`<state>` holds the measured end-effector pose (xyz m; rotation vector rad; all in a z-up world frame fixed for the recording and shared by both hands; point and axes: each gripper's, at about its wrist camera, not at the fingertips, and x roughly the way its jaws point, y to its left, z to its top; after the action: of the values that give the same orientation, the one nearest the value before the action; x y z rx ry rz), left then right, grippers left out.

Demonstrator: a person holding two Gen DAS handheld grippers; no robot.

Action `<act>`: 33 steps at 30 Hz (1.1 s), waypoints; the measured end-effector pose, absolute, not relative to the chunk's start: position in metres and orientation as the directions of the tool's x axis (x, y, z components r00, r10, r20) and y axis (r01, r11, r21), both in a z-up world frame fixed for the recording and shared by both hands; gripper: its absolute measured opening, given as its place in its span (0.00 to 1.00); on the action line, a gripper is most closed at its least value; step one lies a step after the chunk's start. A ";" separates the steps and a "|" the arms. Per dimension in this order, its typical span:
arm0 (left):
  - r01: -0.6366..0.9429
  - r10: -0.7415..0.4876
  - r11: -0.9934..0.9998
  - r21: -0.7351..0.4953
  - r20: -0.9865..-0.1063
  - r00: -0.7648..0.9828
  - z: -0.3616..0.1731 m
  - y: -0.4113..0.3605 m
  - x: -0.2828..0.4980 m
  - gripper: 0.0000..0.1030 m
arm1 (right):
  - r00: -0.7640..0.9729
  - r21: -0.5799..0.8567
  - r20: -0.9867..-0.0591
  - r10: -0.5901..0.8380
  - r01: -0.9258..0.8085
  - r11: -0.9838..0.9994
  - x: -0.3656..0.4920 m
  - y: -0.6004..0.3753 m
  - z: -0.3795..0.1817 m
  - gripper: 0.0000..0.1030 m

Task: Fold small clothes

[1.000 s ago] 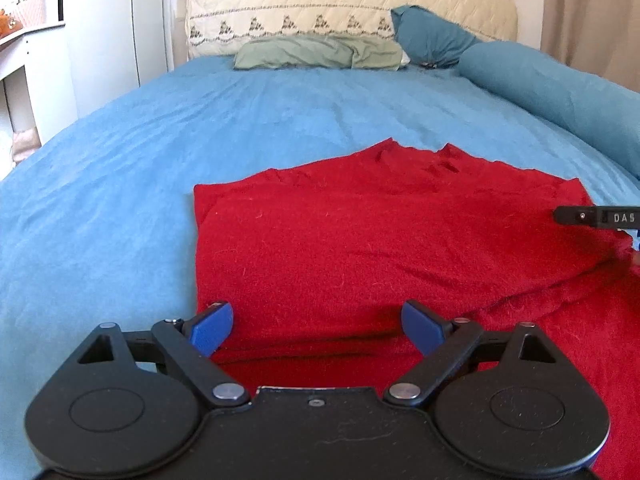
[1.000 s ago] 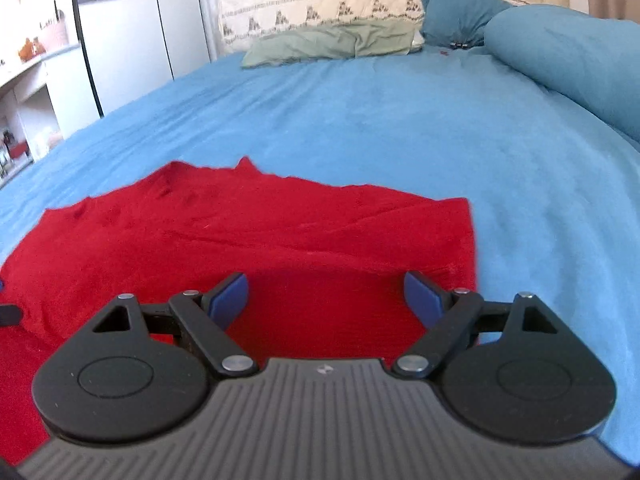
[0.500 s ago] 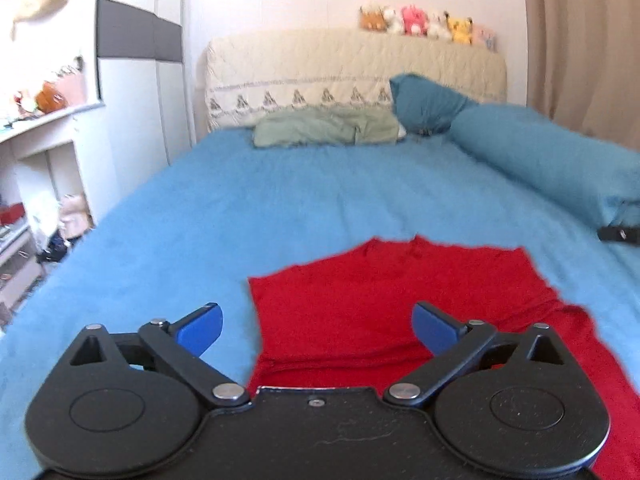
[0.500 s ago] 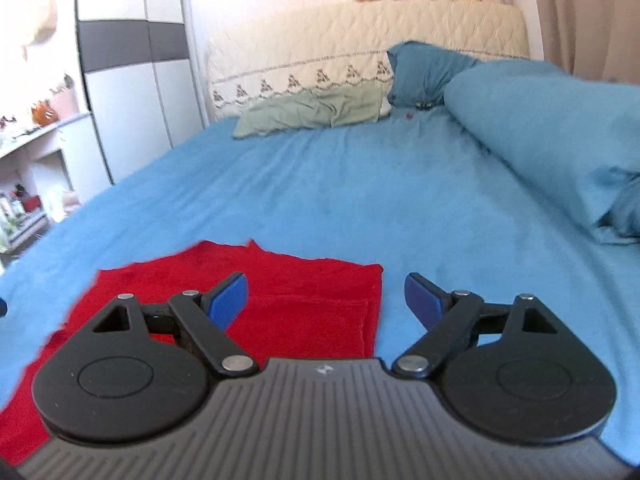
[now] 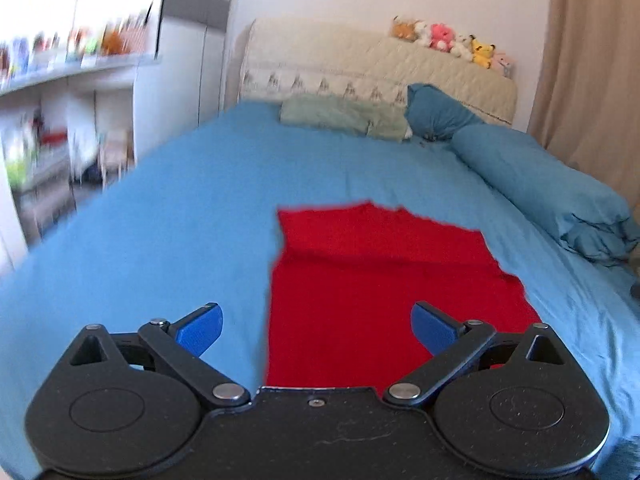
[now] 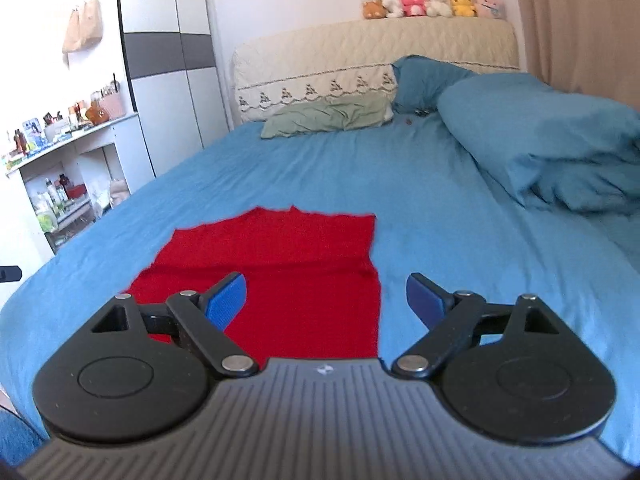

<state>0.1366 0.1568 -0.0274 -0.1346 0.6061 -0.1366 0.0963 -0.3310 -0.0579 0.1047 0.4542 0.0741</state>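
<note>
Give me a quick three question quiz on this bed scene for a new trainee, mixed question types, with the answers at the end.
1. True or false: the left hand-held gripper is shut on the red garment.
2. Multiple choice: the red garment lies on A) a white desk, B) the blue bedsheet, C) the green pillow.
3. Fill in: in the right wrist view, the right hand-held gripper has its left fingertip over the garment and its right fingertip over the ____.

Key
1. False: its jaws stand wide apart and hold nothing.
2. B
3. bedsheet
</note>
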 end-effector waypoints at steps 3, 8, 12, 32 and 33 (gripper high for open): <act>0.068 -0.178 0.977 -0.201 -0.603 0.777 -0.057 0.158 0.122 0.93 | 0.880 0.116 -0.470 0.068 -0.015 0.993 0.071 -0.326 -0.085 1.00; 0.046 -0.152 0.984 -0.170 -0.686 0.712 -0.102 0.153 0.115 0.79 | 0.822 0.101 -0.570 0.005 0.064 0.993 0.053 -0.310 -0.131 0.99; 0.015 -0.117 0.989 -0.146 -0.724 0.680 -0.127 0.154 0.116 0.63 | 0.781 0.115 -0.624 -0.016 0.112 0.987 0.051 -0.304 -0.158 0.97; 0.027 -0.120 0.991 -0.130 -0.781 0.613 -0.151 0.145 0.128 0.37 | 0.693 0.143 -0.721 0.016 0.125 0.982 0.074 -0.295 -0.203 0.36; 0.023 -0.120 0.991 -0.134 -0.781 0.613 -0.151 0.145 0.128 0.35 | 0.694 0.142 -0.720 0.017 0.124 0.982 0.075 -0.295 -0.203 0.33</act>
<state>0.1277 0.1451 -0.1505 -0.1142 0.9076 -0.0829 0.0748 -0.2946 -0.2035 0.1859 0.8033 -0.0606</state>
